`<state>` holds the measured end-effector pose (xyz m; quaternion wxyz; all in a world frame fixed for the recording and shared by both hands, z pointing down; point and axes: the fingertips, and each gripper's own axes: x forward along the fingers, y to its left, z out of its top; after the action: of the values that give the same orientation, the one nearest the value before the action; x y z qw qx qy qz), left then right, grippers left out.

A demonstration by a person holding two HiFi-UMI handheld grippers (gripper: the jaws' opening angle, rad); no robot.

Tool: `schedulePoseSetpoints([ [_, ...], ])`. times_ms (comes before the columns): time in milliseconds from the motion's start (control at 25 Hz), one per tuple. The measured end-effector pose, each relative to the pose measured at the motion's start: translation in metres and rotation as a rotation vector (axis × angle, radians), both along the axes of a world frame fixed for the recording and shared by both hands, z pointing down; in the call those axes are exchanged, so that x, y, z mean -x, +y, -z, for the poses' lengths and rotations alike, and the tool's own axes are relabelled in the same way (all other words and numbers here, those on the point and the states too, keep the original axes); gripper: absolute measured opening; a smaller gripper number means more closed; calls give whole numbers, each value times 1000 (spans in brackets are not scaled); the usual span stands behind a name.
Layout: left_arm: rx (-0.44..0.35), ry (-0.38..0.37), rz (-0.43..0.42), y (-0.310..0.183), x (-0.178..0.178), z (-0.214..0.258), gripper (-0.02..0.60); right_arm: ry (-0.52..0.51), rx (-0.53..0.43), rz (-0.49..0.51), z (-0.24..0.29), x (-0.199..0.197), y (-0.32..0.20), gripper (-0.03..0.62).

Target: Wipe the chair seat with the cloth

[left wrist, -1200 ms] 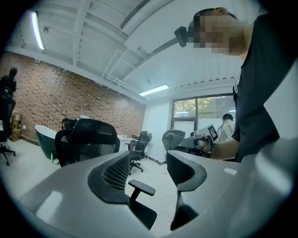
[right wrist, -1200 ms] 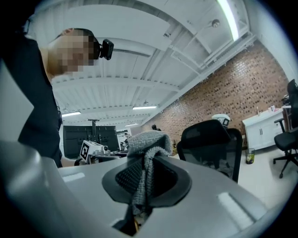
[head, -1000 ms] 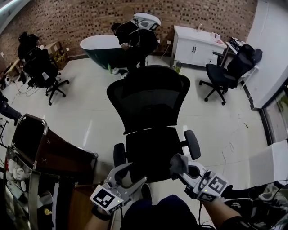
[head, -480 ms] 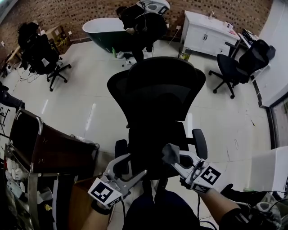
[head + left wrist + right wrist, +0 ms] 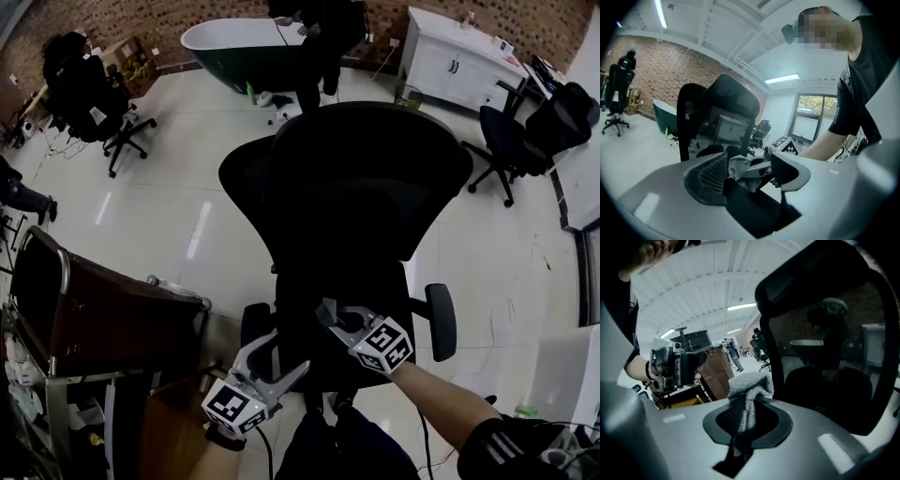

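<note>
The black office chair stands right in front of me, its mesh backrest [image 5: 367,178] upright and its seat [image 5: 361,298] below. My right gripper [image 5: 330,317] hangs over the seat's front left part, shut on a small grey cloth [image 5: 325,310]. In the right gripper view the cloth [image 5: 750,389] is bunched between the jaws and droops down. My left gripper [image 5: 284,354] is at the seat's front left edge, open and holding nothing. Through its gap the left gripper view shows the cloth [image 5: 738,167] and the right gripper [image 5: 761,168].
The chair's armrests [image 5: 441,321] flank the seat. A brown cabinet with a metal frame [image 5: 103,321] stands close at my left. Farther off are a green bathtub [image 5: 234,49], a white cabinet [image 5: 459,58], other office chairs [image 5: 92,101] and a person [image 5: 319,28].
My right gripper has carried the cloth leftward over the seat's front. The head view has leaned closer over the chair. The left gripper has hardly shifted.
</note>
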<state>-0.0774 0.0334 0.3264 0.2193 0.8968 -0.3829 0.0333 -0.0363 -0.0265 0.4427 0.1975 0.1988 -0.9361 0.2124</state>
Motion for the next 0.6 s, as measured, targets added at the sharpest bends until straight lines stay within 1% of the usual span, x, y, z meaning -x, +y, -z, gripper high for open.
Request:
schedulePoseSetpoints([
  [120,34,-10,17,-11,8,-43,316,68,20,50,-60,27,-18,35],
  [280,54,-12,27,-29,19,-91,316,179,7,118,-131,61,-43,35],
  [400,69,16,52,-41,27,-107,316,279,-6,176,-185,81,-57,35],
  [480,67,28,53,-45,29,-118,316,339,-18,211,-219,93,-65,35],
  [600,54,34,46,-52,30,-134,314,411,-71,285,-259,116,-80,35],
])
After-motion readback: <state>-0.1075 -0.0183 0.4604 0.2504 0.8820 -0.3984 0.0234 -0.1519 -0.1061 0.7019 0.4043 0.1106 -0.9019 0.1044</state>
